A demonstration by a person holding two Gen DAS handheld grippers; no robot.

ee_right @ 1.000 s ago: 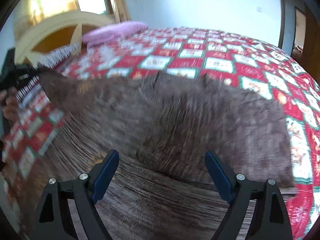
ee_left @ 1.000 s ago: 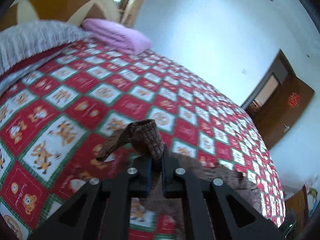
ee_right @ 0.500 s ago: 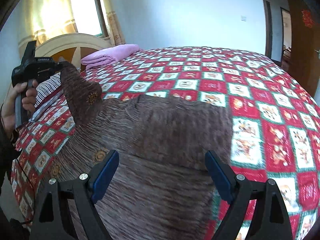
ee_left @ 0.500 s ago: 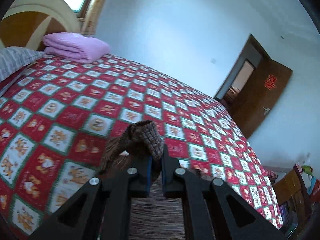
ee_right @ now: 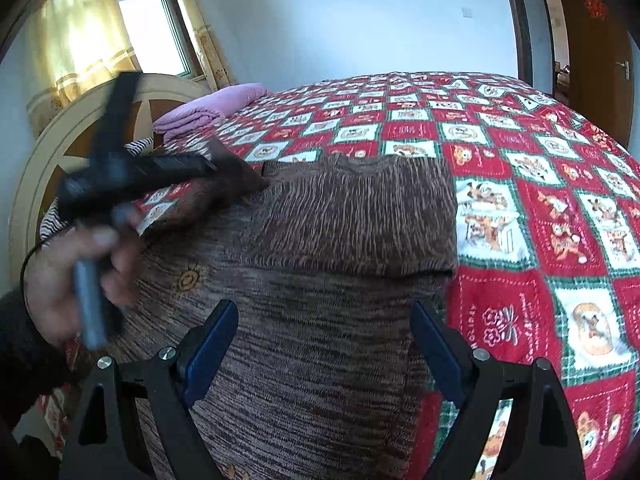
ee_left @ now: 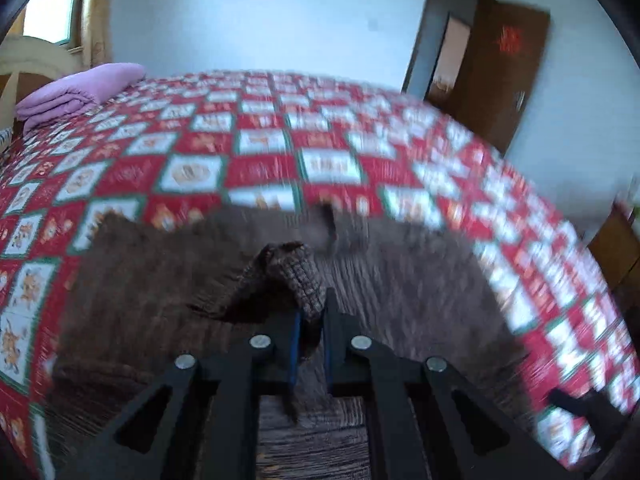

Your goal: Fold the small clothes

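Observation:
A brown knitted sweater lies spread on the bed, its right side folded over the body. My left gripper is shut on a sweater sleeve cuff and holds it above the sweater's body. In the right wrist view the left gripper comes in from the left, hand-held, with the sleeve stretched over the sweater. My right gripper is open and empty, low over the sweater's near part.
The bed has a red, green and white patchwork quilt. A folded purple blanket and a cream headboard are at the far left. A brown door stands open to the right.
My left gripper has carried the sleeve cuff rightward across the sweater, toward its middle. The right gripper stays open over the near part; the sweater's right side now lies folded flat.

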